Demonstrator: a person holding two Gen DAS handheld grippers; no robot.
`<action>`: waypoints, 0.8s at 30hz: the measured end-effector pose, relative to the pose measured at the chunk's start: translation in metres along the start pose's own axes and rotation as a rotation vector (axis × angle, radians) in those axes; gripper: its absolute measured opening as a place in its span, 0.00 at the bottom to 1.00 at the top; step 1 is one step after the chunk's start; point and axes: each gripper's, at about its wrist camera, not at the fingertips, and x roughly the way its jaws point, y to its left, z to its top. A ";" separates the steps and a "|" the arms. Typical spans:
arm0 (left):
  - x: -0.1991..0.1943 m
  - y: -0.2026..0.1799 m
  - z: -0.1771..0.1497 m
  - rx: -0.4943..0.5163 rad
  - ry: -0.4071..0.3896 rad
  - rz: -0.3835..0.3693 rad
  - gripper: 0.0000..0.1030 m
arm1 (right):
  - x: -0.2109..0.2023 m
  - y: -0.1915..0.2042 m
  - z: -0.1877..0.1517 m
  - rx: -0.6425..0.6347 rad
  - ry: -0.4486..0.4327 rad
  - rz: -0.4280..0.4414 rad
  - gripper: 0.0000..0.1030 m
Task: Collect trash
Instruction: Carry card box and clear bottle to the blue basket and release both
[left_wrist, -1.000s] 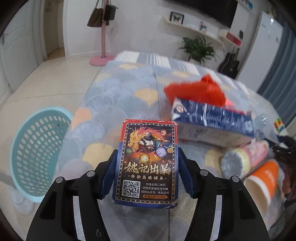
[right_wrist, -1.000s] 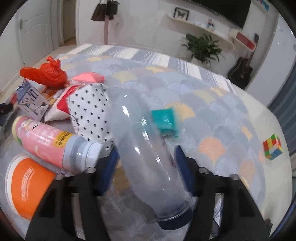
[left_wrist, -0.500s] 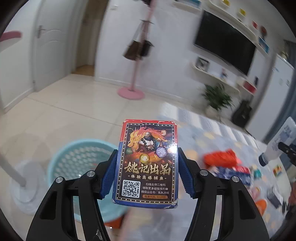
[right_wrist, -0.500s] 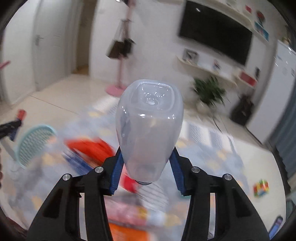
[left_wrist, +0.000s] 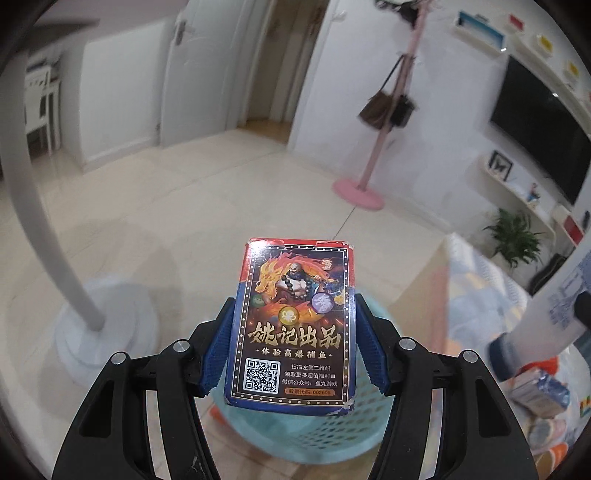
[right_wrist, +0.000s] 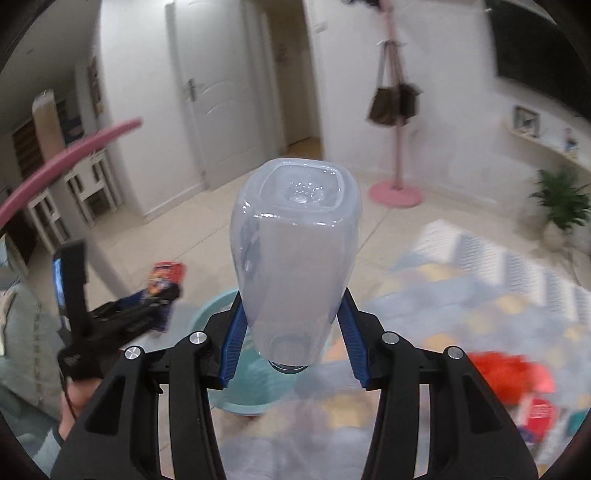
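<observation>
Both hands carry a load toward the teal basket (left_wrist: 332, 435) on the floor: the left gripper (left_wrist: 293, 354) is clamped on the sides of a card box (left_wrist: 295, 328) held right above the basket, and the right gripper (right_wrist: 291, 336) pinches a clear plastic bottle (right_wrist: 295, 254), cap end down, with the basket beyond it. Neither piece is dropped in yet. More trash (a red bag (right_wrist: 509, 373), other wrappers, all blurred) lies near the mat's (right_wrist: 480, 295) near edge, so most collecting is left.
</observation>
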 end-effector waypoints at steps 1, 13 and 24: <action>0.009 0.004 -0.005 -0.013 0.022 0.000 0.57 | 0.012 0.004 -0.005 0.002 0.026 0.007 0.44; 0.065 0.008 -0.049 0.026 0.193 0.015 0.59 | 0.113 -0.003 -0.060 0.077 0.219 0.001 0.45; 0.054 0.005 -0.056 0.006 0.195 -0.028 0.69 | 0.088 -0.022 -0.054 0.095 0.182 0.008 0.57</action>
